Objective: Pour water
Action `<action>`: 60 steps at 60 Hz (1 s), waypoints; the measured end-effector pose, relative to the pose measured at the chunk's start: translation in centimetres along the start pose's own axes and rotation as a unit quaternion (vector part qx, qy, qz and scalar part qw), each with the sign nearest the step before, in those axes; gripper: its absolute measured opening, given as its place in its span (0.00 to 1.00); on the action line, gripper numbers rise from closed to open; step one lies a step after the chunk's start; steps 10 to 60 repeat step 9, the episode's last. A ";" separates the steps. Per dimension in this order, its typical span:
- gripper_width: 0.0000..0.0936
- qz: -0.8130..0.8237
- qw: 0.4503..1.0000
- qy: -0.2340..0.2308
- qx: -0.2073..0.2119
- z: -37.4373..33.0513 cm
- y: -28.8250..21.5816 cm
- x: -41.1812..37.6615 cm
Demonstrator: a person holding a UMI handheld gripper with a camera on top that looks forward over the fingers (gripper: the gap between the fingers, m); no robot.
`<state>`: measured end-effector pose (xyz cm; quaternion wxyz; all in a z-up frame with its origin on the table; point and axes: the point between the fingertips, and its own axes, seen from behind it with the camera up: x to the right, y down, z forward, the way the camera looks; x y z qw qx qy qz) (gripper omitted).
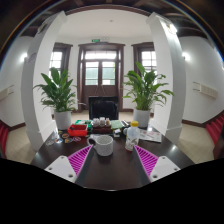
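A white mug (102, 146) with its handle to the left stands on a dark round table (112, 170), just ahead of my fingers and between their tips. A clear plastic bottle (132, 136) with a yellow-green top stands to the right of the mug, a little farther off. My gripper (112, 160) is open, its two purple pads (80, 160) spread wide with nothing between them but bare table. The mug is apart from both fingers.
Red and green items and a tray (88, 127) sit at the far side of the table. Two large potted plants (60, 95) flank a dark cabinet (103, 106) below a window. White pillars stand at each side.
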<state>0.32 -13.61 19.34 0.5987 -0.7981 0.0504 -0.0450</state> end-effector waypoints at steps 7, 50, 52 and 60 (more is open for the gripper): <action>0.84 -0.013 1.000 -0.003 -0.001 -1.2 0.1 -0.3; 0.84 -0.015 1.000 -0.004 0.002 -1.5 -0.1 -0.6; 0.84 -0.015 1.000 -0.004 0.002 -1.5 -0.1 -0.6; 0.84 -0.015 1.000 -0.004 0.002 -1.5 -0.1 -0.6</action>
